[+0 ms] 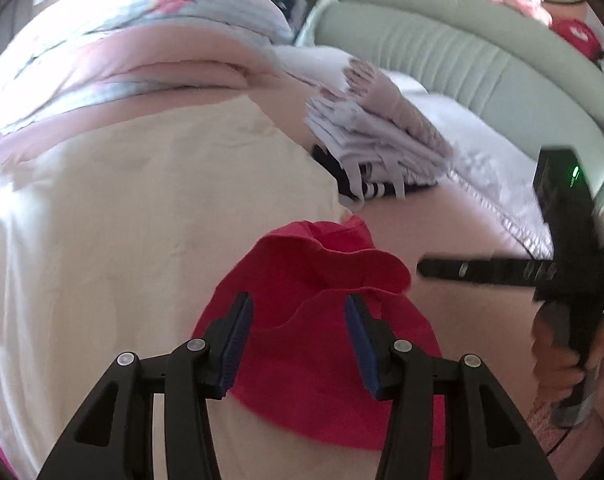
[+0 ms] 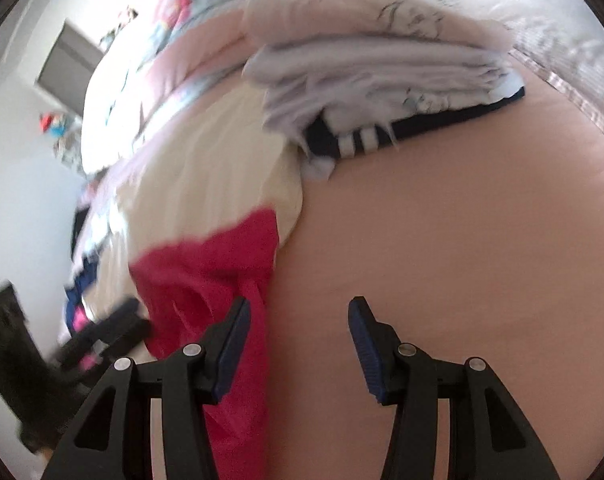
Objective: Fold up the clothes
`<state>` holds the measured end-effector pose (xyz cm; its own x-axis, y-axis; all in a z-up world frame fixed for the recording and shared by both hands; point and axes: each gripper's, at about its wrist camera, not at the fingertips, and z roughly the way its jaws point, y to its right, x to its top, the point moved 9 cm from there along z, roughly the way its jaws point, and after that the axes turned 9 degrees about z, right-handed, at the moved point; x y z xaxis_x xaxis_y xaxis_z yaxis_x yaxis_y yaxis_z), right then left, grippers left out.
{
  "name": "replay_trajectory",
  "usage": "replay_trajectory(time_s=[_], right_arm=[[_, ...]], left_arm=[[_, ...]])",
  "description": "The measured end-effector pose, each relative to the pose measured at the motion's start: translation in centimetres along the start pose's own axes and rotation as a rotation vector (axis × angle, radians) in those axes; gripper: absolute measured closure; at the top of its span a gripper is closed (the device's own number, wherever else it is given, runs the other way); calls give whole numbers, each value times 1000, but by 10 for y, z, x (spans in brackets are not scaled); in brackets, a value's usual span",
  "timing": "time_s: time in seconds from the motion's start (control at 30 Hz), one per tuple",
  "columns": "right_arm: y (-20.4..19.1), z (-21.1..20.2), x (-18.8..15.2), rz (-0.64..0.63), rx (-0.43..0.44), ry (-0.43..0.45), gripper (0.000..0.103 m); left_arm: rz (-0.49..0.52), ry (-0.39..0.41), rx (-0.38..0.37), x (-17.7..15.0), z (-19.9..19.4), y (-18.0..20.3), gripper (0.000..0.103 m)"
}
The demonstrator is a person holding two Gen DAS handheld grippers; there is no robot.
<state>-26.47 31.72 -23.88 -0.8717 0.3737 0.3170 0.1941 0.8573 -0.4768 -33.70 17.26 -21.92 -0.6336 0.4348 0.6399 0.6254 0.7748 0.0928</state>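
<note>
A crumpled red garment (image 1: 322, 320) lies on the bed, partly over a cream cloth (image 1: 141, 220). My left gripper (image 1: 297, 308) hovers open right above the red garment, its blue pads apart with nothing between them. In the right wrist view the same red garment (image 2: 213, 276) lies left of center. My right gripper (image 2: 297, 312) is open over the pink sheet (image 2: 442, 240), its left finger just over the garment's right edge. From the left wrist view the right gripper's body (image 1: 562, 264) shows at the far right, held by a hand (image 1: 558, 364).
A stack of folded clothes (image 1: 374, 144), white and lilac over navy stripes, sits behind the red garment; it shows too as the folded stack (image 2: 382, 92). A pink floral duvet (image 1: 141, 48) is piled at the back. A grey-green padded headboard (image 1: 462, 52) runs along the right.
</note>
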Motion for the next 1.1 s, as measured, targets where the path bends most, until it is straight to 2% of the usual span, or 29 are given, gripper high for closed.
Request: replay_trajectory(time_s=[0.17, 0.2, 0.23, 0.3, 0.4, 0.53, 0.7, 0.8, 0.93, 1.03, 1.1], right_arm=[[1, 7, 5, -7, -26, -6, 53], [1, 9, 6, -8, -32, -8, 53], [1, 10, 7, -10, -37, -9, 53], [1, 13, 9, -13, -48, -12, 53], [-1, 16, 9, -31, -62, -13, 53], [-6, 20, 5, -68, -74, -17, 53], [1, 19, 6, 34, 30, -53, 53], [1, 16, 4, 58, 65, -61, 53], [-7, 14, -2, 11, 54, -62, 53], [-17, 12, -6, -37, 54, -64, 53], [-20, 9, -9, -82, 37, -56, 53]], left_arm=[[32, -141, -58, -18, 29, 10, 59], [46, -156, -61, -21, 30, 13, 71], [62, -167, -62, -25, 31, 16, 93], [68, -170, -53, -30, 26, 19, 98], [13, -139, -53, -33, 11, 14, 100], [-86, -59, -70, -32, -25, 2, 100], [-160, 9, -70, -34, -66, -7, 100], [-192, 8, -55, -45, -76, -12, 100], [-254, -2, -48, -61, -79, -21, 100], [-288, -34, -5, -80, -77, -32, 100], [-337, -87, 58, -96, -68, -48, 101]])
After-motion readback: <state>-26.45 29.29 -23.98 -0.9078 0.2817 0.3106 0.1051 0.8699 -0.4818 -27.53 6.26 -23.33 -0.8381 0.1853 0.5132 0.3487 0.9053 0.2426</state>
